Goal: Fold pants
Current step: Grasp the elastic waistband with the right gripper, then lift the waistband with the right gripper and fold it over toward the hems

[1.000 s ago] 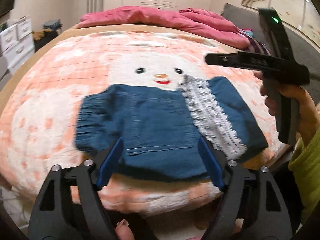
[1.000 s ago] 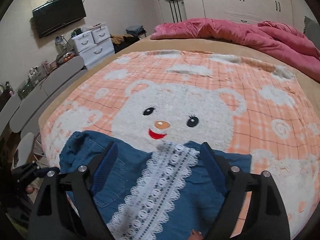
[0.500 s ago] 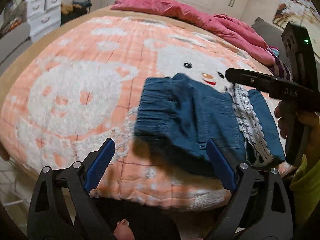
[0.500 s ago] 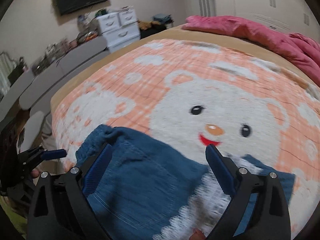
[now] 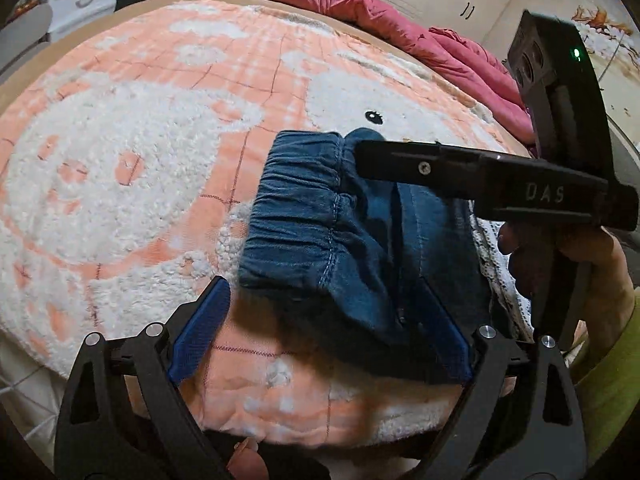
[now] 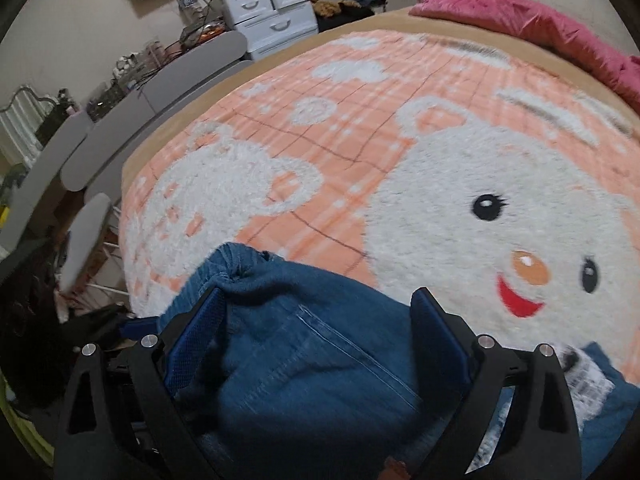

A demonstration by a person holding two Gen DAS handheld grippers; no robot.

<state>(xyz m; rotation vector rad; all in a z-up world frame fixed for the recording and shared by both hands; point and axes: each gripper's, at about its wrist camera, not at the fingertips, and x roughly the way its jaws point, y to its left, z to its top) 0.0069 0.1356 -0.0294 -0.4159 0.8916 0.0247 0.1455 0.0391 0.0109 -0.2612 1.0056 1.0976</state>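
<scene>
From the left wrist view, we find the left tongs spread wide and pinching nothing, their blue pads flanking the near edge of the pants, which lie on the bed blanket at about 3 o'clock of centre, close to the bed's near edge. The gathered waistband faces 9 o'clock. A second ago the pants sat square ahead of these tongs and the waistband lay flat; it now fills more of the view and looks raised, with shadow beneath its near edge. The right tongs have come in from 3 o'clock over the garment, their tip at the waistband's far corner; from here we cannot tell whether they pinch. The lace trim shows only as a sliver at 3 o'clock. From the right wrist view, the right tongs stand spread, denim bunched between the pads and touching the left one, with no closure on it. The lace trim, a second ago central in this view, has slid to 4 o'clock, so these tongs have swung toward the waistband end. The pink duvet lies well apart at 1 o'clock. We judge that both tongs have shifted to the waistband for the next fold, and that neither grip is yet secured; the cloth must be clamped before any lift.
</scene>
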